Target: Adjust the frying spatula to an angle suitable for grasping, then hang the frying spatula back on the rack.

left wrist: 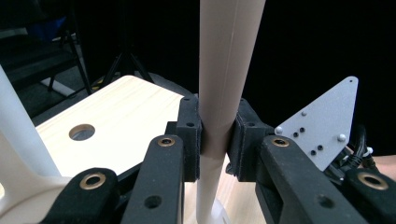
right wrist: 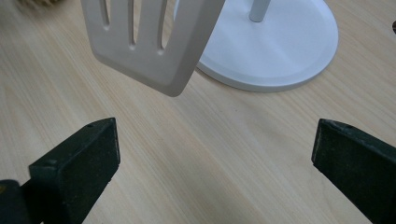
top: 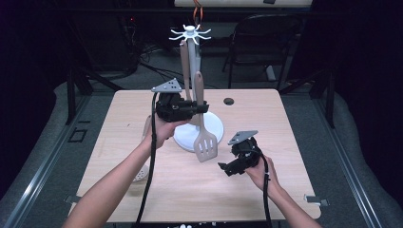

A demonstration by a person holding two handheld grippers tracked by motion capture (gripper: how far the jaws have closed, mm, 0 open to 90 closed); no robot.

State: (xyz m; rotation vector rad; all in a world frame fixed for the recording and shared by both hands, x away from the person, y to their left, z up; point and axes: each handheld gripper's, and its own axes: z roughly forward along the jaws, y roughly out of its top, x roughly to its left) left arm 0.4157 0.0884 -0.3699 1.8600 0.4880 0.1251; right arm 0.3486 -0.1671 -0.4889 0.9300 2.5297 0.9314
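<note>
Evidently the wooden table is carrying a white utensil stand, and the left gripper is clamping the slotted spatula by its handle beside the pole, blade hanging down. Hanging it on a top hook probably follows; the right gripper is waiting wide open.

spatula: beige, slotted blade
rack: white pole and base
bench: light wood grain
my jaws: black
plate on my left gripper: grey
</note>
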